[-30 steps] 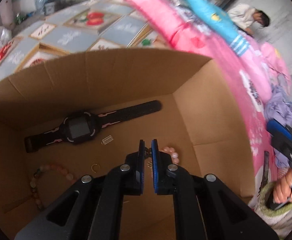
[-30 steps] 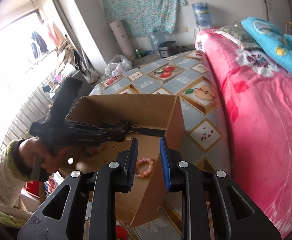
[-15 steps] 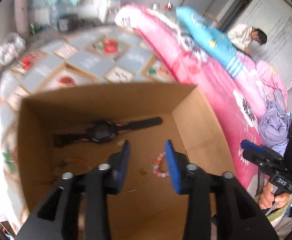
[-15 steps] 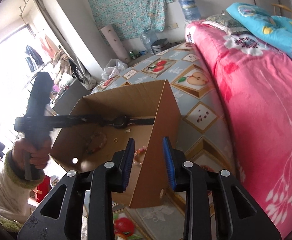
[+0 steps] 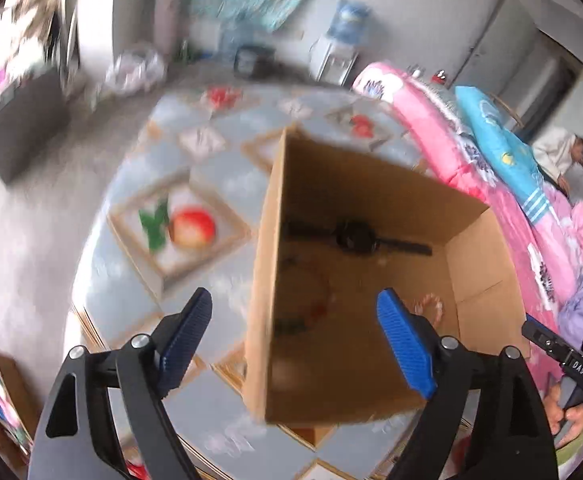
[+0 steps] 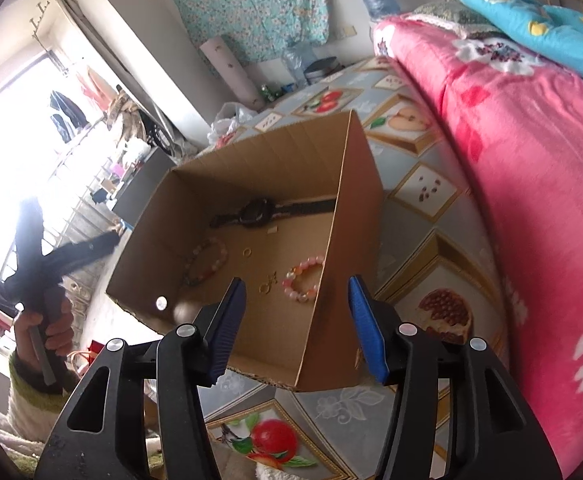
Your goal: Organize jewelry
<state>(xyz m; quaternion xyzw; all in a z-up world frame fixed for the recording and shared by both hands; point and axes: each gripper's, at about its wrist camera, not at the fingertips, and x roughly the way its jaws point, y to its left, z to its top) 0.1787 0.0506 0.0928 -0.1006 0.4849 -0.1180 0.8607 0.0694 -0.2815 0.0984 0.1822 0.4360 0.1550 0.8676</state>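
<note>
Two sets of jaws, both mine, were opening with nothing between the pads: left gripper (image 5: 295, 344) wide, right gripper (image 6: 297, 322) about half. All the jewelry lay loose on the floor of the open brown cardboard box (image 6: 355, 216). The black strap wristwatch (image 6: 257, 212) sat at 12 o'clock, the pale pink-and-green bead bracelet (image 6: 205, 260) at 9, the small gold ring (image 6: 246, 252) at centre, the pink-and-white bead bracelet (image 6: 303, 278) at 4 against the wall, and a small gold trinket (image 6: 267, 284) just beside it. My read: beads were light, hard, prone to roll, so pinch across the loop. The ring was tiny and slippery. The watch was heaviest; grip its stiff case.
</note>
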